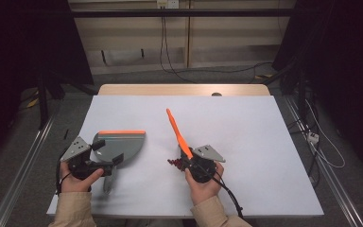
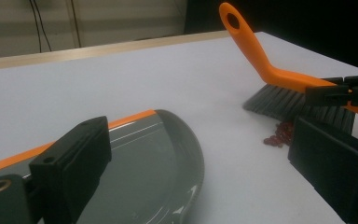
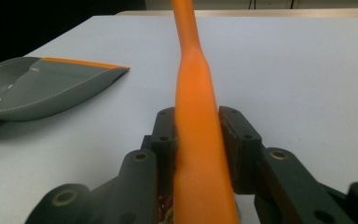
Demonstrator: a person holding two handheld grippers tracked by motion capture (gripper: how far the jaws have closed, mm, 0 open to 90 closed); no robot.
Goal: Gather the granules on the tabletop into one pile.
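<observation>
An orange-handled brush point(image 1: 175, 130) stands tilted on the white table cover, its handle leaning away toward the far side. My right gripper point(image 1: 187, 158) is shut on the handle low down; the right gripper view shows both jaws pressed against the orange handle point(image 3: 193, 93). The grey bristles point(image 2: 289, 103) touch the cover beside a small heap of red bits point(image 2: 278, 136). To the left lies a grey dustpan point(image 1: 125, 144) with an orange front lip. My left gripper point(image 1: 108, 151) stands open over the pan's rear part, its jaws wide apart above the pan point(image 2: 158, 158).
The white cover point(image 1: 246, 142) lies on a wooden table whose far edge point(image 1: 184, 89) shows at the back. Cables and a white power strip point(image 1: 313, 138) lie on the floor at the right. Dark stands flank both sides.
</observation>
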